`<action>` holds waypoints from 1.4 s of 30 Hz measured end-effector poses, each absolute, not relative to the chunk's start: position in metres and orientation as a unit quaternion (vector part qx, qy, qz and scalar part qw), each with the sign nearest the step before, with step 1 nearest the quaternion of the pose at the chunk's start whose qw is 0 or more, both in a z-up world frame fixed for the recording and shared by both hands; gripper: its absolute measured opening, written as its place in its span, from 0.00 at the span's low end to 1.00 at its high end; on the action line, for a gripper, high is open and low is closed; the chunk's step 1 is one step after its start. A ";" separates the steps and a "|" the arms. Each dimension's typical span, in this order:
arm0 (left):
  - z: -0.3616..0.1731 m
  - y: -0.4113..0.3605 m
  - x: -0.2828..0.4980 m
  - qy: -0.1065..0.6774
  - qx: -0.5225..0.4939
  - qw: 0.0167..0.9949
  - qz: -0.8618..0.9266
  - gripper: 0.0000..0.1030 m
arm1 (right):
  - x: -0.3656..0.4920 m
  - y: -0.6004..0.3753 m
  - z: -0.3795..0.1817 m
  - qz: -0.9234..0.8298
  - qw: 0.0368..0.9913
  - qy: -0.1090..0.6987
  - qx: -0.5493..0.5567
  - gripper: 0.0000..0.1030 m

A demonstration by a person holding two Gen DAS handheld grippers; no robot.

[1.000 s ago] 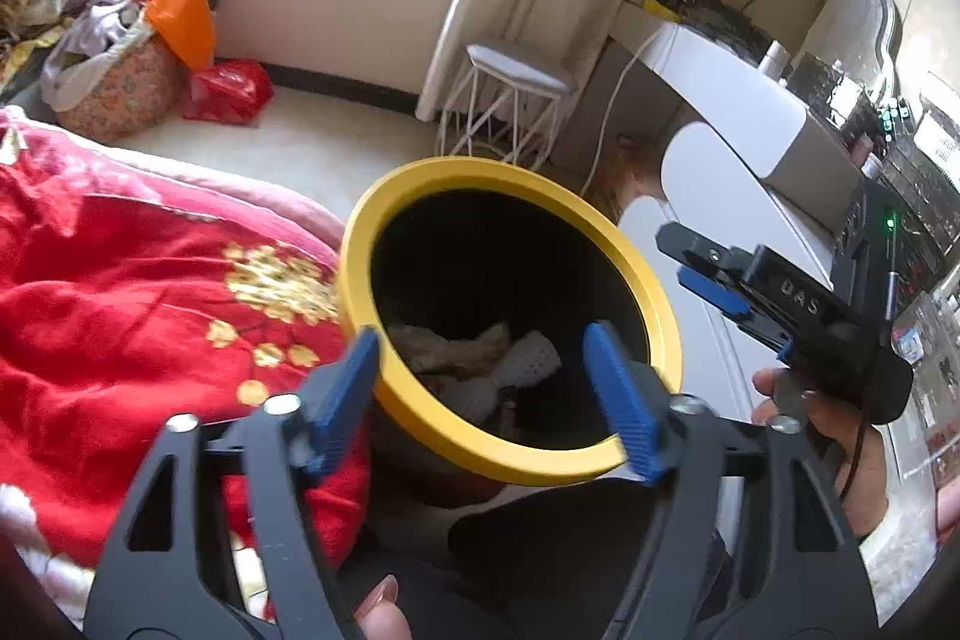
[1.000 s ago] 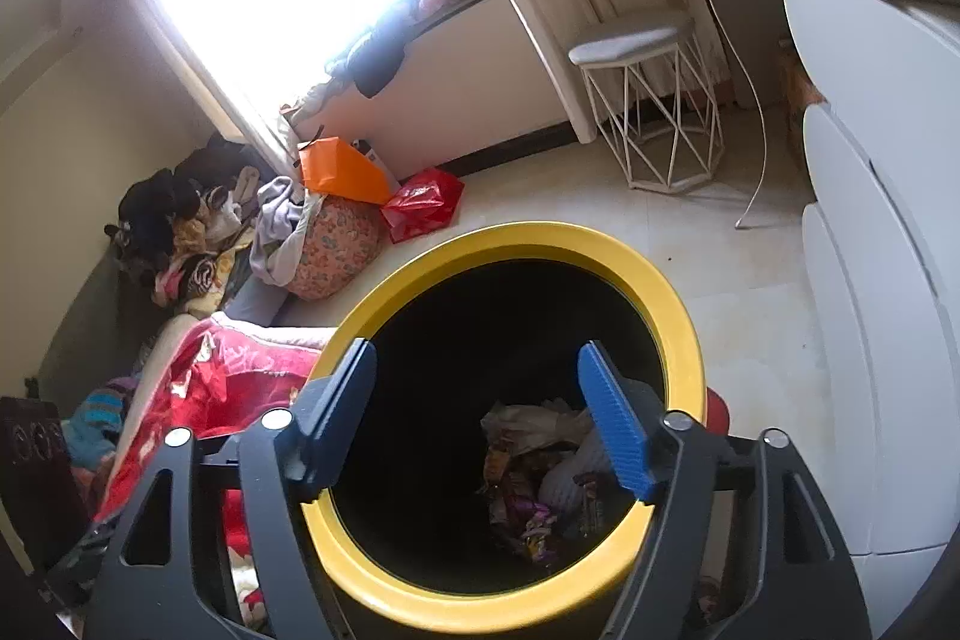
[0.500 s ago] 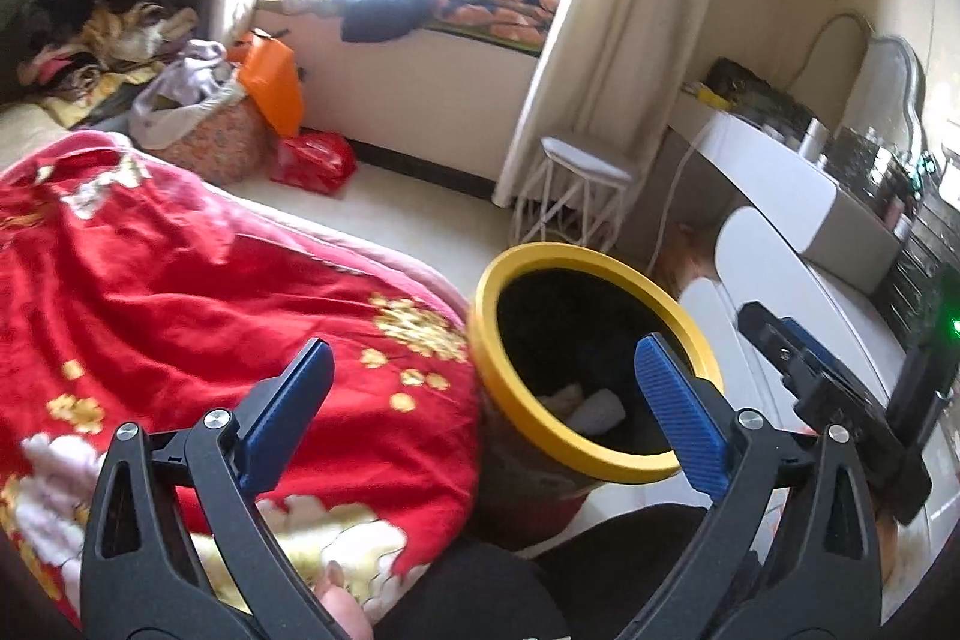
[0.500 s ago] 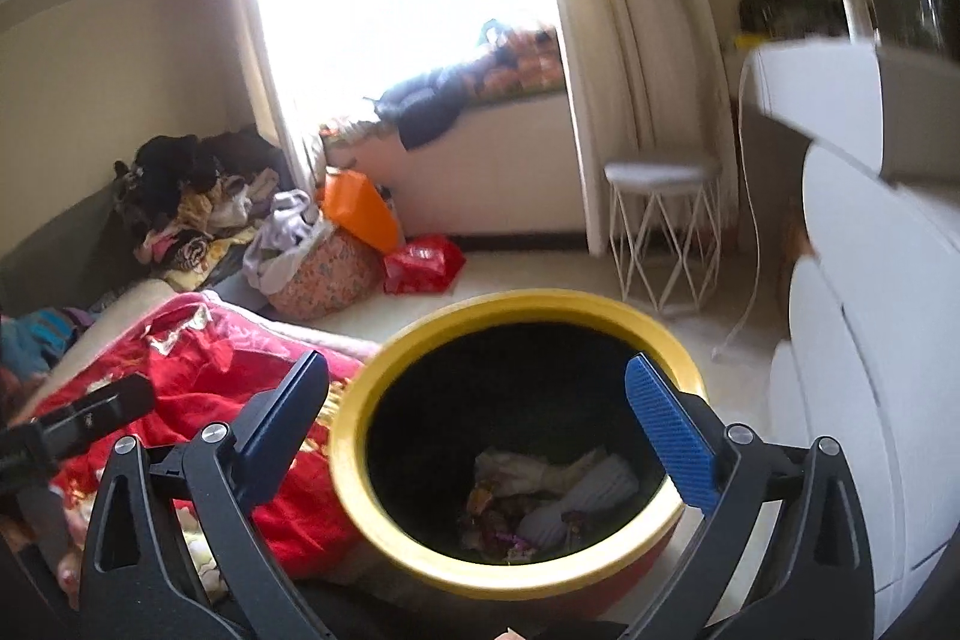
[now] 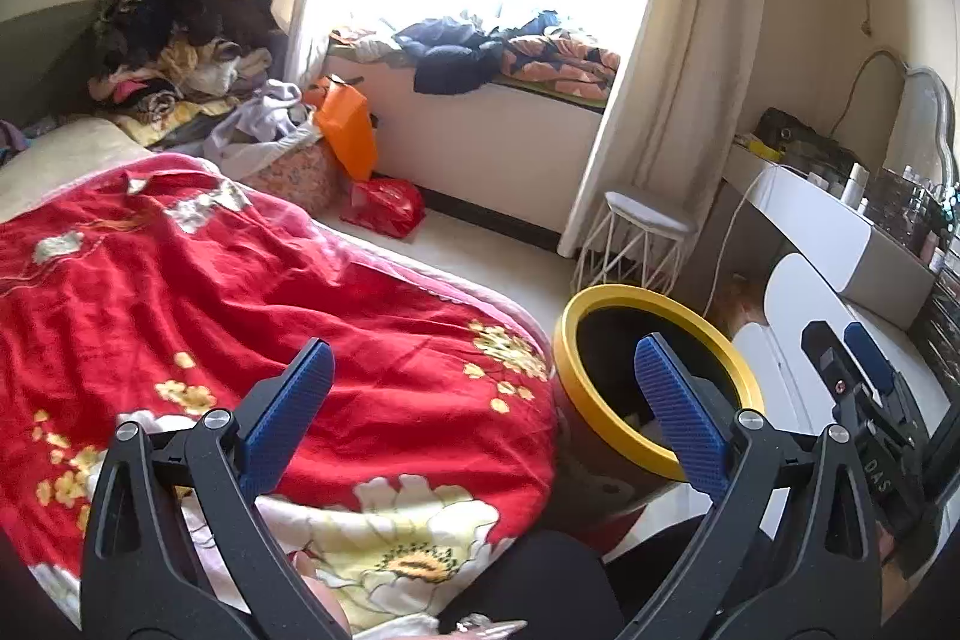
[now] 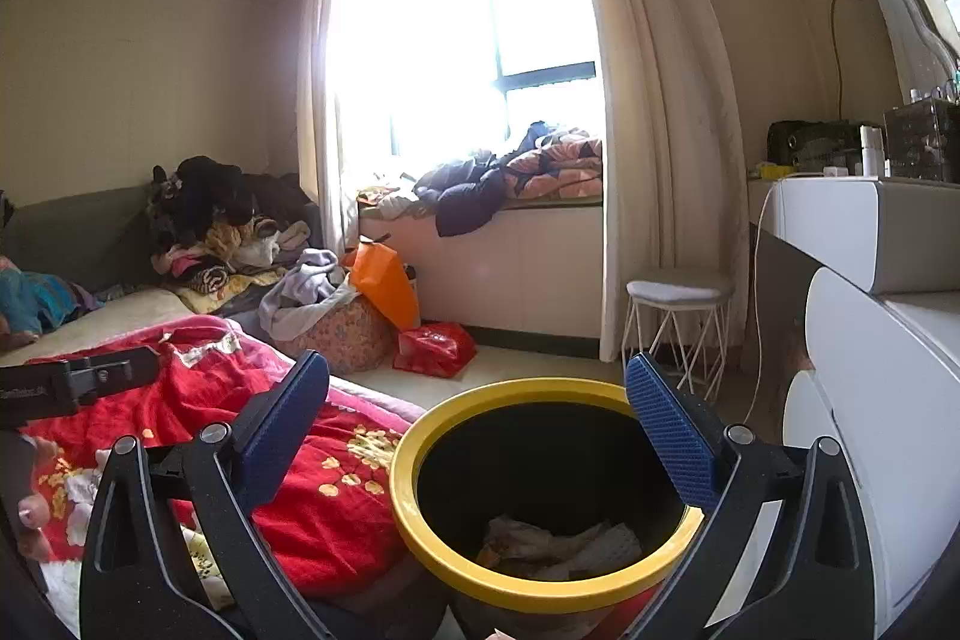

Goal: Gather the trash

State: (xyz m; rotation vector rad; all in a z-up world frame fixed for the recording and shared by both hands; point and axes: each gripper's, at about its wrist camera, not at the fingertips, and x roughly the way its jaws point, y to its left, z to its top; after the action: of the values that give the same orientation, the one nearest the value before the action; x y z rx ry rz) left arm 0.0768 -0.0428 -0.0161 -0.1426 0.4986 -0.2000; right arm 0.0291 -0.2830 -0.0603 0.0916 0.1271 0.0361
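1. Trash [image 6: 558, 550], a heap of crumpled paper and wrappers, lies at the bottom of a yellow-rimmed bin [image 6: 414, 508] that stands on the floor against the foot corner of a bed draped in a red floral quilt [image 5: 240, 304].

2. Both tools have pulled back from the bin mouth in the past second: earlier the blue pads framed the rim from close above, while now the left gripper [image 5: 480, 400] looks across the quilt with the bin off to its right, and the right gripper [image 6: 477, 430] sits higher, tipped toward the window.

3. Jaws on both grippers have just been opening and now stand spread wide, with nothing between the pads of either.

4. Read against the task, this looks like the end of a drop-off: whatever was carried is likely in the bin, and both tools are free for the next piece.

5. Relative to the jaws, the trash sits below and ahead of the right gripper, between its two pads in that view but well apart from them; from the left gripper the bin's contents are almost hidden behind its right pad.

6. No loose litter shows on the visible quilt.
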 end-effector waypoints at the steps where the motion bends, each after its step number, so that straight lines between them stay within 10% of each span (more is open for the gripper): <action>1: -0.016 -0.042 0.076 0.246 -0.067 0.962 -0.096 0.90 | 0.029 -0.284 -0.061 0.018 0.997 0.064 0.048 0.94; 42: -0.015 -0.047 0.066 0.233 -0.049 0.968 -0.086 0.90 | 0.028 -0.286 -0.063 0.014 0.997 0.058 0.055 0.94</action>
State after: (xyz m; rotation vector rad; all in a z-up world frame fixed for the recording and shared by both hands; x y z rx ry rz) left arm 0.0663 -0.0467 -0.0154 -0.0990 0.4704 -0.1738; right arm 0.0282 -0.2857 -0.0626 0.1103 0.1169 0.0273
